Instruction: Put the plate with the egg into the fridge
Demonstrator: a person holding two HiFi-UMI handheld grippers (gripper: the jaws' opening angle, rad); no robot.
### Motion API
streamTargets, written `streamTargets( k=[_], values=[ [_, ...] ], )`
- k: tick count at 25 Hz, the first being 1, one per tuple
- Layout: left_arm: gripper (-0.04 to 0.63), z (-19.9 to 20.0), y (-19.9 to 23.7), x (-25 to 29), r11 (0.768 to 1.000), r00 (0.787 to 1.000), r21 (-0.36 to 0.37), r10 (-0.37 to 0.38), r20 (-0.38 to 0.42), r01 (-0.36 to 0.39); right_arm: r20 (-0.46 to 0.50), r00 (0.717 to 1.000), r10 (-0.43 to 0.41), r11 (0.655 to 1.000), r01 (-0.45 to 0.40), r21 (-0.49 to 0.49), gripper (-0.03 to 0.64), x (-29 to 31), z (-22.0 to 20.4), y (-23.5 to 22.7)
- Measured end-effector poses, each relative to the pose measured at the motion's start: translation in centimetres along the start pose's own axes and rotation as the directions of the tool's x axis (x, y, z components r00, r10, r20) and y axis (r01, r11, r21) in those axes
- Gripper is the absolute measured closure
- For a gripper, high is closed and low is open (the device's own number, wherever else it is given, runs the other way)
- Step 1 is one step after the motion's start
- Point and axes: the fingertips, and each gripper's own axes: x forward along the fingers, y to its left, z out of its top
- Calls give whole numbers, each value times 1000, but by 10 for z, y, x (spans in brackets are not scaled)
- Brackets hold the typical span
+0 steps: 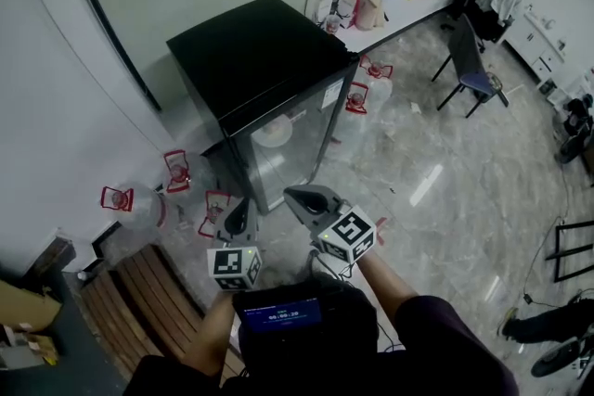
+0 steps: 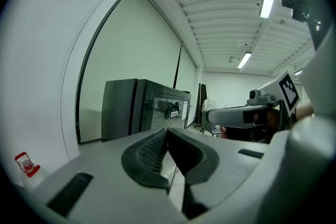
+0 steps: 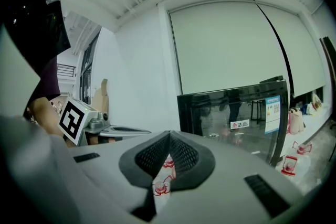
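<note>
A black fridge [image 1: 264,70] with a glass door stands on the floor ahead, its door closed. Through the glass a pale round plate [image 1: 274,132] shows on a shelf; I cannot make out an egg. My left gripper [image 1: 238,216] hangs just in front of the door's lower left, jaws shut and empty. Beside it my right gripper [image 1: 293,196] is also shut on nothing. The left gripper view has the fridge [image 2: 142,107] ahead beyond its closed jaws [image 2: 167,132]. The fridge door [image 3: 236,118] fills the right of the right gripper view, past its closed tips [image 3: 169,138].
Several clear water jugs with red labels [image 1: 176,170] [image 1: 367,93] lie on the marble floor on both sides of the fridge. A slatted wooden bench [image 1: 139,292] is at lower left. A blue chair [image 1: 469,70] and a cluttered counter [image 1: 371,9] stand farther back.
</note>
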Motion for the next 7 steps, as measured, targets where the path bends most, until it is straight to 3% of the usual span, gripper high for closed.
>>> streamTargets(
  k=[7],
  values=[
    [586, 0, -8, 18, 1000, 1000, 2, -8, -10, 8, -1, 1000, -1, 1000, 1, 11, 609, -4, 4, -17]
  ],
)
